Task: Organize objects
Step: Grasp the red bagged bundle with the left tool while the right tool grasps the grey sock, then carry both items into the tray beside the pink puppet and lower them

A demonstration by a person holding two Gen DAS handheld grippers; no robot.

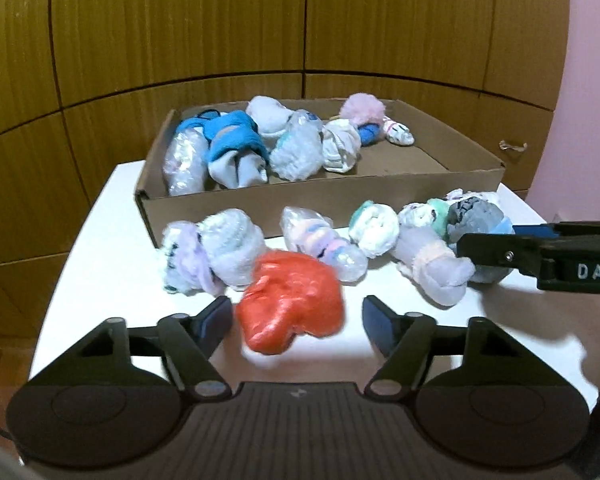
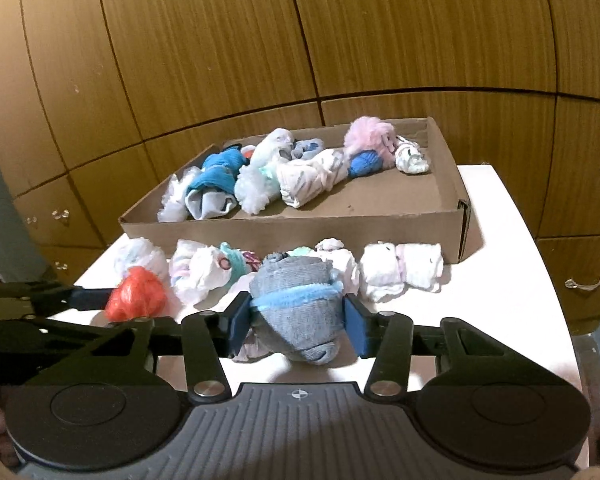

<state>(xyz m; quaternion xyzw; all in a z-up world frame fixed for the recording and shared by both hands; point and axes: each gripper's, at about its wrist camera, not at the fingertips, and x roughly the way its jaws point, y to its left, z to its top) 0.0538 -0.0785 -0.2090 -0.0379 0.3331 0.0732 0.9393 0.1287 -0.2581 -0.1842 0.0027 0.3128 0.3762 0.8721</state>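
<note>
A cardboard box [image 1: 440, 188] at the back of the white table [image 1: 112, 280] holds several rolled sock bundles. More bundles lie in a row in front of it. My left gripper [image 1: 298, 314] is open, its fingers on either side of a red bundle [image 1: 292, 306] on the table, not touching it. My right gripper [image 2: 296, 318] is shut on a grey sock bundle with a blue band [image 2: 300, 300]. The right gripper also shows in the left wrist view [image 1: 484, 248], with the grey bundle [image 1: 474, 216]. The red bundle shows in the right wrist view [image 2: 138, 294].
Wooden cabinet panels [image 1: 220, 40] stand behind the table. Drawers with handles [image 2: 584, 282] are on the right. A pink wall [image 1: 592, 80] is at the far right. The box [image 2: 292, 236] has bare floor on its right side.
</note>
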